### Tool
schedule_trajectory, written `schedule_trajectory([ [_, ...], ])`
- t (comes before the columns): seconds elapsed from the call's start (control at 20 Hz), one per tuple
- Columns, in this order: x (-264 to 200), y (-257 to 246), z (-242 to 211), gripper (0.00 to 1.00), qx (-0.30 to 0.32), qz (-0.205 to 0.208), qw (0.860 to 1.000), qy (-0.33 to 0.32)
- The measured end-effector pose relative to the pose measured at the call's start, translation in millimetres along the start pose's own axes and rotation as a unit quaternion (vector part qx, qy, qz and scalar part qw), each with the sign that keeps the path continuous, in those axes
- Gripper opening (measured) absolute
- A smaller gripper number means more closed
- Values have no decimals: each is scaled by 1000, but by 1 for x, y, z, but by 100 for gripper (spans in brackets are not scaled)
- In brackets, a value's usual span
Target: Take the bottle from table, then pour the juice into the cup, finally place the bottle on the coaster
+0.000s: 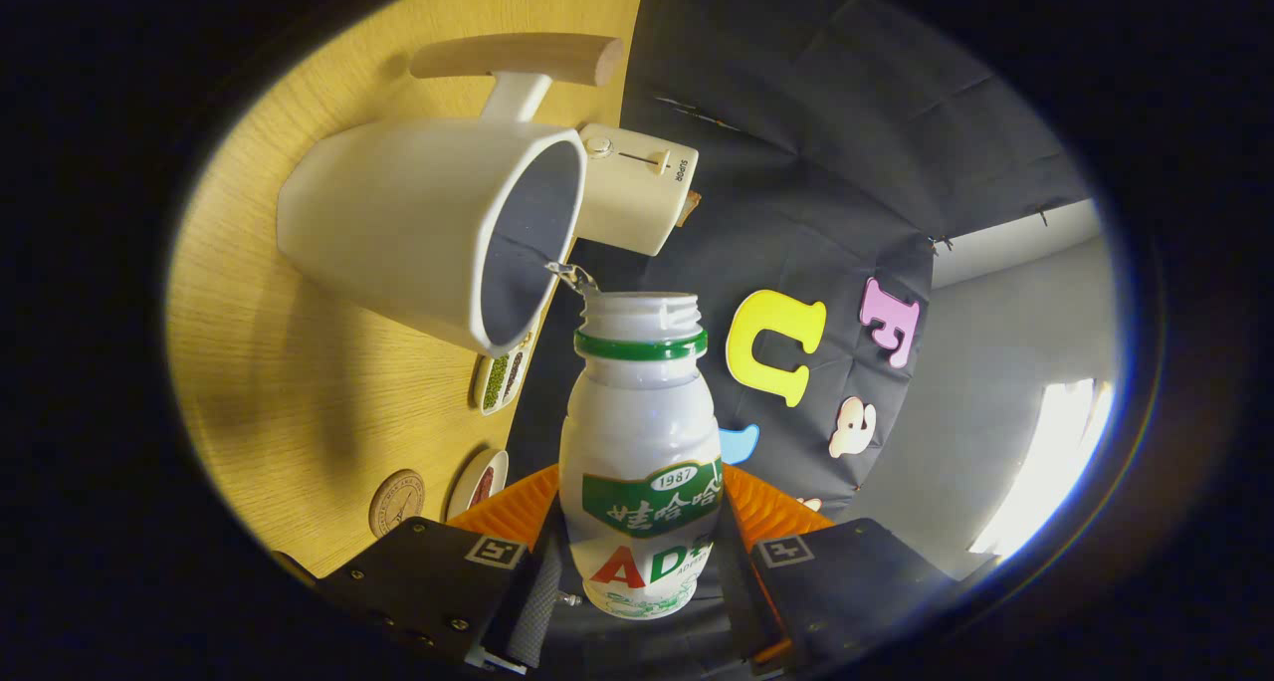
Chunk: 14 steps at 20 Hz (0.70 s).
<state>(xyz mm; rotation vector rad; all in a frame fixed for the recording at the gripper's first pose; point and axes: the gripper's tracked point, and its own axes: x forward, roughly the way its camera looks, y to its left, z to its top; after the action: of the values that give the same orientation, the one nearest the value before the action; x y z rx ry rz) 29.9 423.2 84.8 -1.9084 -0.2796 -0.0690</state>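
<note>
My gripper (637, 576) is shut on a white plastic bottle (637, 442) with a green neck ring and a green and red label; both fingers press its lower body. The whole view is rolled, so the wooden table (299, 382) stands like a wall beside the bottle. The bottle's open mouth sits at the rim of a white cup (418, 223) with a wooden handle (518, 57). A thin clear stream (575, 278) runs from the mouth into the cup. A round cork coaster (396, 502) lies on the table, near my fingers and well short of the cup.
A cream appliance (637, 188) with a slider stands right behind the cup. Two small dishes of beans, one (501, 377) under the cup's rim and one (483, 484) beside the coaster, rest near the table's back edge. The booth's black cloth wall (816, 193) hangs beyond.
</note>
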Motion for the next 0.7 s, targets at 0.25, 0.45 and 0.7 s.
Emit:
schedule_trajectory([
  [0.25, 1, -11, 5, 69, -14, -13, 1000, -5],
  [0.45, 2, -16, 6, 69, -27, -19, 999, -4],
  [0.7, -1, -18, 8, 69, -38, -24, 999, -6],
])
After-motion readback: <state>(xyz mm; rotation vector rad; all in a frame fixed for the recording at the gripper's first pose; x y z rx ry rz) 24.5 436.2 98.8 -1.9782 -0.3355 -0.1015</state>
